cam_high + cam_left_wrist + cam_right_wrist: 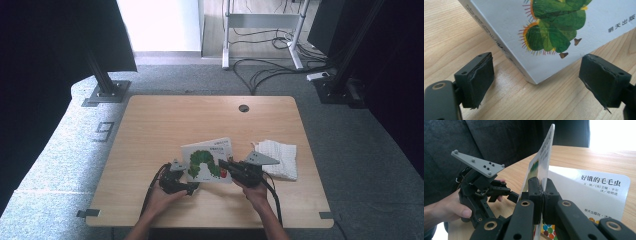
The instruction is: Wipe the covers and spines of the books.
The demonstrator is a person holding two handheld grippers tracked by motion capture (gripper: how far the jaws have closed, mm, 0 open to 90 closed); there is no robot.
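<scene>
Right gripper view: my right claw [541, 195] is clenched on the lifted front cover of the white caterpillar picture book [207, 161], near the wooden desk's [150, 130] front edge; my left claw [536, 82] hangs released beside its corner. I'd swing the cover slowly.

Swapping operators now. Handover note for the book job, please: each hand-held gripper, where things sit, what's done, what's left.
Right hand-held gripper: shut on the front cover of the picture book, holding it lifted on edge, title page exposed.
Left hand-held gripper: open, jaws either side of the book's near corner, not touching it.
Things: book near the middle of the table; folded white cloth to its right, untouched.
Done: cover gripped and raised.
Left: probably swing the cover fully open; the left one could steady the book.
</scene>
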